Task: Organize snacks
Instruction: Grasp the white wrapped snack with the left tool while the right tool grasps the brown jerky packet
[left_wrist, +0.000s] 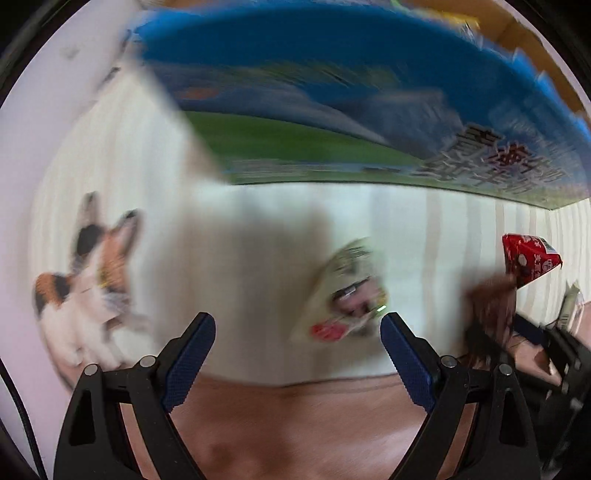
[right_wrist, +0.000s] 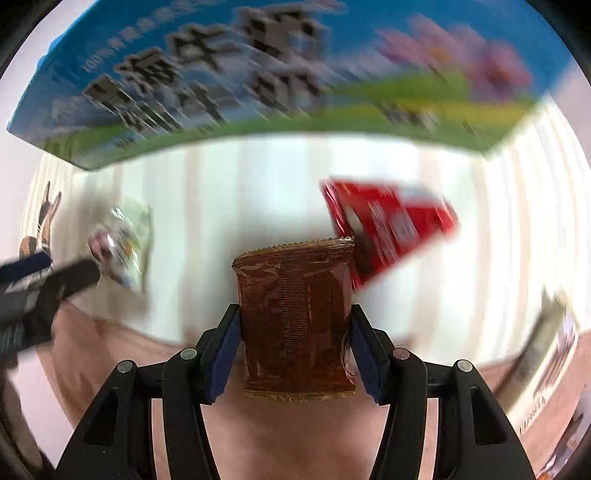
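One view alone shows cat print (left_wrist: 85, 280).

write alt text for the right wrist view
The right gripper closes its blue-padded fingers on a brown snack packet over a white striped mat. A red packet lies just beyond, a blue and green box across the top, and the left gripper at left.

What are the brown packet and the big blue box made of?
Brown packet: seemingly thin plastic film, glossy and see-through; it shows crinkles, bright glints and zigzag-cut sealed ends. Blue box: probably printed cardboard, judging by its flat faces and straight, crisp edges. Blur hides its finish.
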